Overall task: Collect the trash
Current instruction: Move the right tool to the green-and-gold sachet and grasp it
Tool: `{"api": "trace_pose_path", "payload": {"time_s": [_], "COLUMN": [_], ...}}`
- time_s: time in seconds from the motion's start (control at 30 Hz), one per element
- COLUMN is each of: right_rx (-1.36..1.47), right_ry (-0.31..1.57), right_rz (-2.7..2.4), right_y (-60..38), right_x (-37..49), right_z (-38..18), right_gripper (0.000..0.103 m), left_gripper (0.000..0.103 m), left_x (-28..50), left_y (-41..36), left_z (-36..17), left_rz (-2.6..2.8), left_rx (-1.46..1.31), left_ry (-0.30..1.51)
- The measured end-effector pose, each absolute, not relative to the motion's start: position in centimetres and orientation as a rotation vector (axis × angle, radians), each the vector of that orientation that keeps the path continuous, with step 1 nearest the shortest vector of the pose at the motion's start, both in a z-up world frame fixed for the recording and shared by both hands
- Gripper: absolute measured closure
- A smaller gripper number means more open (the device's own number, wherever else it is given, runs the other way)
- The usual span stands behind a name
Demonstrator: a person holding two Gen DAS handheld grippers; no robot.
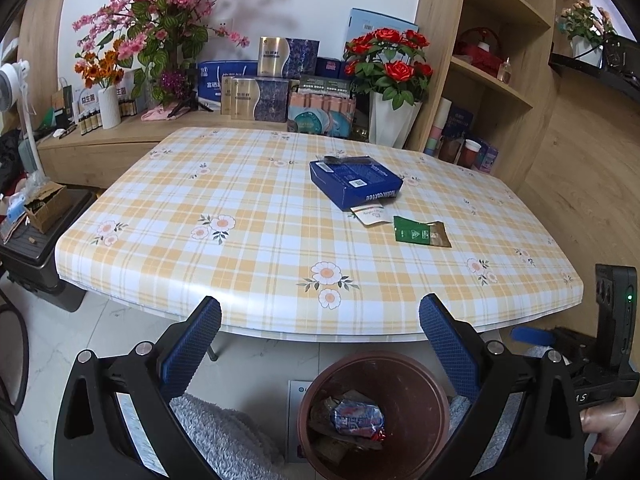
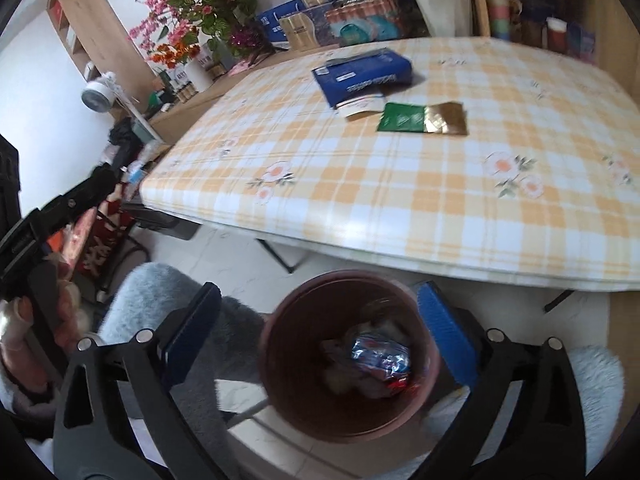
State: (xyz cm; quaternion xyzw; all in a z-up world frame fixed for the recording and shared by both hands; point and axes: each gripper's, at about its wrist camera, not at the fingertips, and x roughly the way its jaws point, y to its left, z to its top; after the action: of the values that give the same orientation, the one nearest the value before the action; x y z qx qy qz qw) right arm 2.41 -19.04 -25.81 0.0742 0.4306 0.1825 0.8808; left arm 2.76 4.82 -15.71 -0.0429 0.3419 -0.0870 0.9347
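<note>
The left gripper (image 1: 320, 332) hung spread and empty above the brown bin (image 1: 436, 392), as did the right gripper (image 2: 318, 320). On the bench (image 1: 240, 200) lay a blue box (image 1: 354, 182), white sachet (image 1: 371, 214) and green wrapper (image 1: 420, 232).

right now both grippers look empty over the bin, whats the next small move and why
Probably lift the right gripper from above the bin and reach toward the green packet on the table. Both grippers are open and hold nothing, a wrapper already lies in the bin, and the green packet is the loose piece nearest the table's front edge, beside the white packet and blue box.
</note>
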Motion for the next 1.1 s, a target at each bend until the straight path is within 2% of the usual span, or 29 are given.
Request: {"api": "trace_pose_path", "payload": {"time_s": [0.63, 0.87, 1.1], "right_rx": [0.065, -0.077, -0.297], "right_ry": [0.836, 0.917, 0.875], "right_rz": [0.33, 0.38, 0.44], "right_y": [-22.1, -23.6, -22.9], "right_x": [6.2, 13.2, 20.9], "right_z": [-26.8, -27.8, -27.4], "right_gripper": [0.006, 0.006, 0.006], "left_gripper": [0.006, 0.006, 0.006], "left_x": [5.3, 7.4, 10.4], "left_y": [4.6, 4.5, 4.6], "left_z": [-18.1, -18.5, -19.6], "left_rz": [-0.167, -0.168, -0.161], "left_rx": [-0.084, -0.079, -0.086], "left_ry": [0.766, 0.771, 0.792]}}
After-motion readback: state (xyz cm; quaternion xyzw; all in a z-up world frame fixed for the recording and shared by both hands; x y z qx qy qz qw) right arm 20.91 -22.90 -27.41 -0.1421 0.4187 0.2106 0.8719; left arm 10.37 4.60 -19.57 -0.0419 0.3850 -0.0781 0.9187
